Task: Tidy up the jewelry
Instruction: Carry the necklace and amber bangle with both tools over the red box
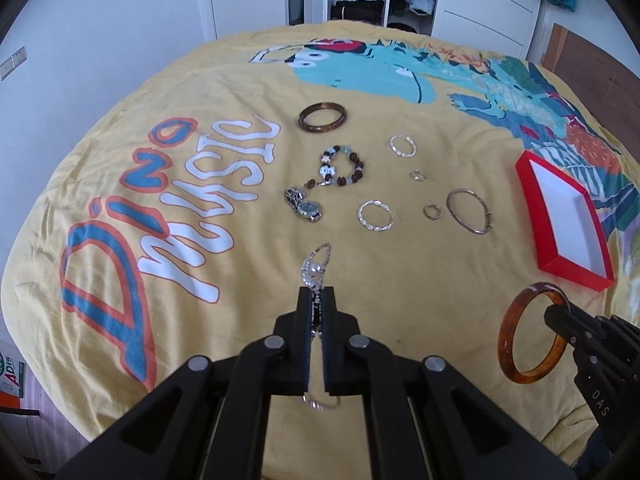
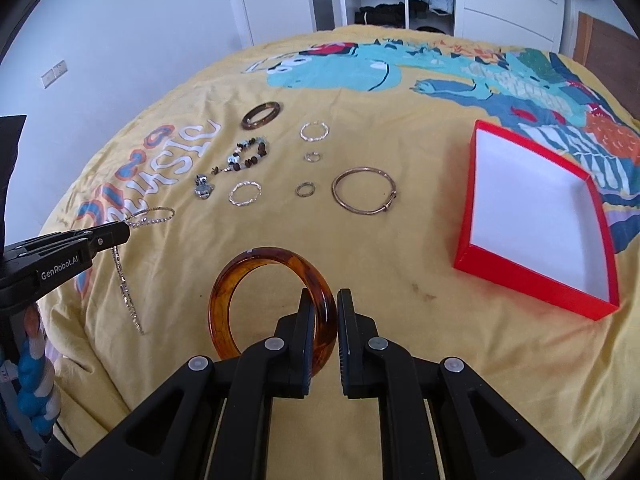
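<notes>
Two pieces are lifted: our left claw (image 1: 317, 300) is closed on a chain (image 1: 316, 268), our right claw (image 2: 325, 306) on an amber bangle (image 2: 272, 304). The red box (image 2: 536, 296) is empty; eight pieces remain on the bed (image 2: 400, 240).

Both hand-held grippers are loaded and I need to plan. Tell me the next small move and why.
Probably carry the amber bangle to the right, over the red box, and release it there. The right hand-held gripper is clamped on the bangle's rim, the box lies open and empty on that side, and the left hand-held gripper holds the rhinestone chain, which can follow.
</notes>
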`<state>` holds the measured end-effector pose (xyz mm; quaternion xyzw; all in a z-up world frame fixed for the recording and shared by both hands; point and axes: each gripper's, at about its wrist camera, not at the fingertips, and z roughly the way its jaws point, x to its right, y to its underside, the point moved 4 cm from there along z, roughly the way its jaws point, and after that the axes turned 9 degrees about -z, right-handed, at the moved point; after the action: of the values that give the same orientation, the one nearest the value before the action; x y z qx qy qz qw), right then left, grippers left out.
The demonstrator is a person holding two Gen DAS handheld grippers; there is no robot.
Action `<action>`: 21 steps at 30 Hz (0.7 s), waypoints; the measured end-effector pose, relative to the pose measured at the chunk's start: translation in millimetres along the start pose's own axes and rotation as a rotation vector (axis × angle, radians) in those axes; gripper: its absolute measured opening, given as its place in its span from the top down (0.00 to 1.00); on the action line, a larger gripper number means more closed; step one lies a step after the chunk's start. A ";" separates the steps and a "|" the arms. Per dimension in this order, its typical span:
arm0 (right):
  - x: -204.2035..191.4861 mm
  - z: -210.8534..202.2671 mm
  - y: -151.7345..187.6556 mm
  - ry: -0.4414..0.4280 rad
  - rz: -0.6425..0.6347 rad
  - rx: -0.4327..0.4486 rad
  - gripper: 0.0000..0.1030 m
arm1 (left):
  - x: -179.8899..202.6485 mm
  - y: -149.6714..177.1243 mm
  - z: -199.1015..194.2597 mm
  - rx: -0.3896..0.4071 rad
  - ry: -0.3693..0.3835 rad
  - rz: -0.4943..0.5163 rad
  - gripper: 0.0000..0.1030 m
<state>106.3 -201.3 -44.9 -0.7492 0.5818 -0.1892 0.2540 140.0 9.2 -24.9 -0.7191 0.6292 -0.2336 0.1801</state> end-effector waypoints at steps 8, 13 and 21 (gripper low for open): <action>13.1 -41.5 3.2 0.028 0.030 0.068 0.90 | 16.4 -0.9 -36.2 0.049 0.031 0.027 0.97; 36.8 -59.8 9.3 0.054 0.072 0.099 0.90 | 45.1 -6.8 -52.9 0.072 0.065 0.071 0.97; 109.7 -80.3 17.0 0.137 0.170 0.128 0.90 | 131.8 -28.2 -62.8 0.098 0.140 0.182 0.97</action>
<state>74.2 -323.7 7.7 -0.6649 0.6458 -0.2544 0.2759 140.9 -114.9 57.0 -0.6313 0.6908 -0.2961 0.1911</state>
